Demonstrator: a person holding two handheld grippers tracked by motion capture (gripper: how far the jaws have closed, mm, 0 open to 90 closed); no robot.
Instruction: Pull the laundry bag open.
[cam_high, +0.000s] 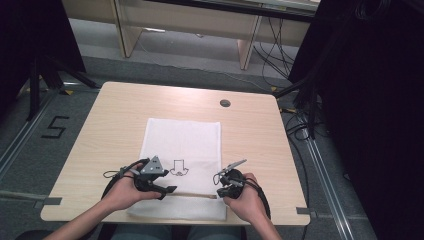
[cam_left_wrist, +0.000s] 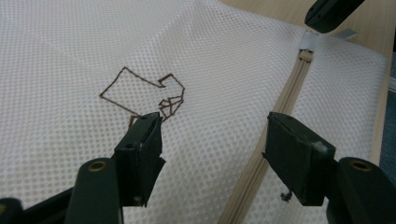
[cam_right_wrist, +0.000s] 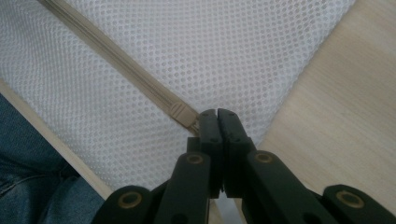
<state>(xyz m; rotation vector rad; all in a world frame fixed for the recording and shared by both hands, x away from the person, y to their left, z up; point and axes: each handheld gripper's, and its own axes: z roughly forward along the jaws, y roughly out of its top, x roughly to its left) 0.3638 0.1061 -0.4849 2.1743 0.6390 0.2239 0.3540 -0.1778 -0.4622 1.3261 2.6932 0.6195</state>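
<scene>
Because the mesh bag (cam_high: 181, 145) is thin, soft netting, it will likely weigh next to nothing, sag wherever it is lifted, and slide on the table (cam_high: 110, 120) if tugged from one end alone. The firm places to take hold, by my judgement, are the small metal pull (cam_left_wrist: 307, 42) at the end of the zipper (cam_right_wrist: 121, 70) and the stitched tape beside it; the loose netting would only bunch up.

The bag lies flat on the table, its near edge toward the person, with a brown outline drawing (cam_left_wrist: 142, 95) stitched on its face. The right gripper (cam_right_wrist: 217, 116) is clenched, its two jaws pressed flat together right at the zipper's slider (cam_right_wrist: 183, 114); it seems to pinch the pull, though the pull itself is hidden between the jaws there. The left gripper (cam_left_wrist: 212, 140) stands released, jaws spread wide just above the netting with nothing gripped. Its one finger sits at the edge of the drawing, the other touches or nearly touches the zipper tape, so bare mesh lies between them.
</scene>
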